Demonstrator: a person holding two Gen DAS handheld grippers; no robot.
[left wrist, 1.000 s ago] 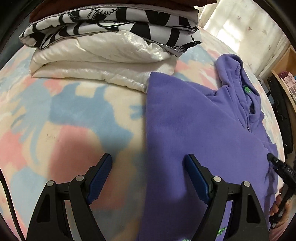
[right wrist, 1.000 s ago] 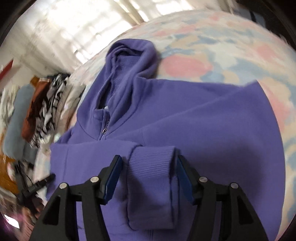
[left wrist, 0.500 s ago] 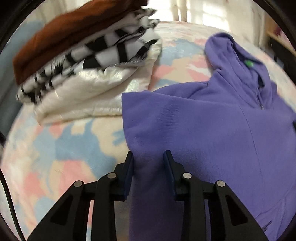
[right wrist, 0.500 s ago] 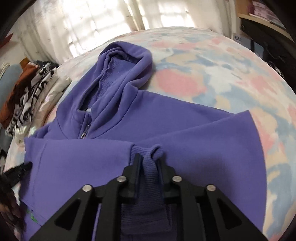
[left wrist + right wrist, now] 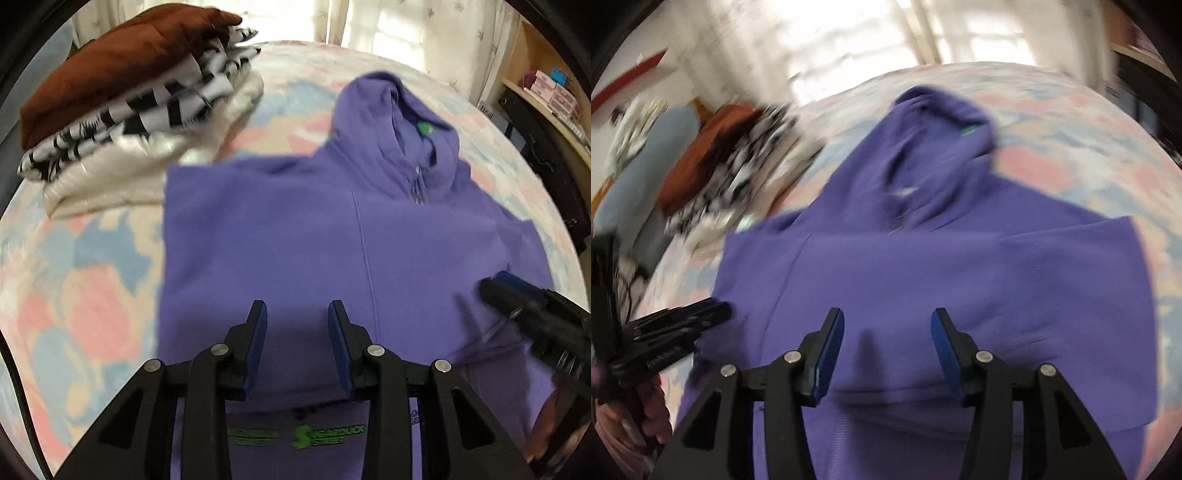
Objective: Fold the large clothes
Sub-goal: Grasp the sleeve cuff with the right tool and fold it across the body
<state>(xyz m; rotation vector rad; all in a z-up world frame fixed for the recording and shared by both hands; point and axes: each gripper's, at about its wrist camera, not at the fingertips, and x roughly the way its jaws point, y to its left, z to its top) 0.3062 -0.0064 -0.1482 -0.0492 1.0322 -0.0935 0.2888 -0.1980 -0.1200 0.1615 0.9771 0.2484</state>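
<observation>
A purple zip hoodie (image 5: 295,229) lies front up on the bed, hood (image 5: 399,110) far from me, both sides folded in. My left gripper (image 5: 295,321) hovers over its lower middle, jaws narrow, shut on a fold of purple cloth. The fold's edge hangs just above the green print (image 5: 295,435). My right gripper (image 5: 886,332) is over the hoodie's (image 5: 960,277) folded-in sleeve and its jaws are opening. The cloth lies under them and the pads press on nothing. Each gripper shows in the other's view: the right gripper (image 5: 498,288) and the left gripper (image 5: 701,314).
A stack of folded clothes (image 5: 122,99), brown on black-and-white on cream, sits at the far left of the pastel patterned blanket (image 5: 74,295). A wooden shelf (image 5: 546,85) stands to the right, curtains behind. A hand (image 5: 646,417) holds the left gripper.
The left gripper closed on the hoodie's left edge and carried it inward over the body. The right gripper shut on the sleeve cuff, pulled it nearer, then opened off it.
</observation>
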